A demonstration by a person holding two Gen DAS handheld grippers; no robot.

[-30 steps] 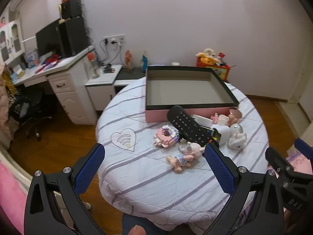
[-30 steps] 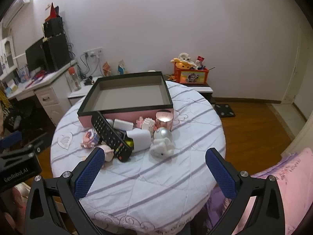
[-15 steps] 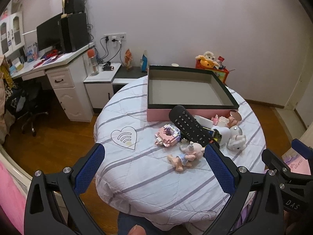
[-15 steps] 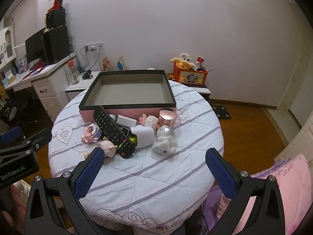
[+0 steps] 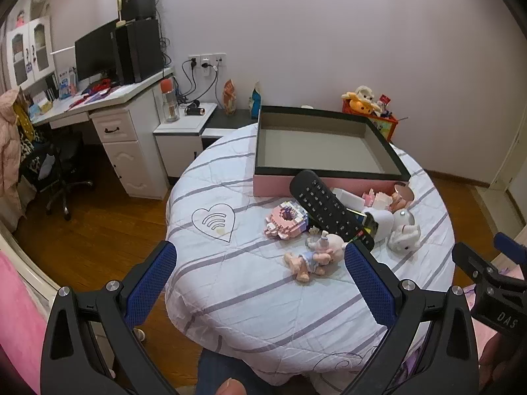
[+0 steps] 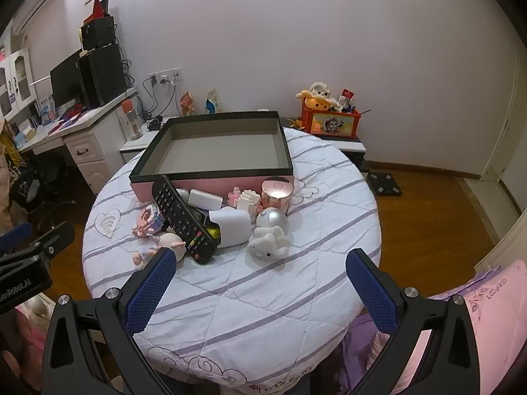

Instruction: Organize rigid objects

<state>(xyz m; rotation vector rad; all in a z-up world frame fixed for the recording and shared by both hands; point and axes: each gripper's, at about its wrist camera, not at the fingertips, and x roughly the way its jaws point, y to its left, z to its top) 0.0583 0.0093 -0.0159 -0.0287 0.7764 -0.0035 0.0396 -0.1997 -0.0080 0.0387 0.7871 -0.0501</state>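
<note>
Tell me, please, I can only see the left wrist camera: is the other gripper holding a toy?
Observer: No. The right gripper is empty. Its fingers are wide apart above the near side of the table.
Child: What is the shiny pink thing by the box?
Observer: It is a round rose-gold tin. It stands upright just in front of the pink box, near its right corner.
Child: Is there anything on the floor over there?
Observer: Yes. A flat black scale lies on the wooden floor to the right of the table.
</note>
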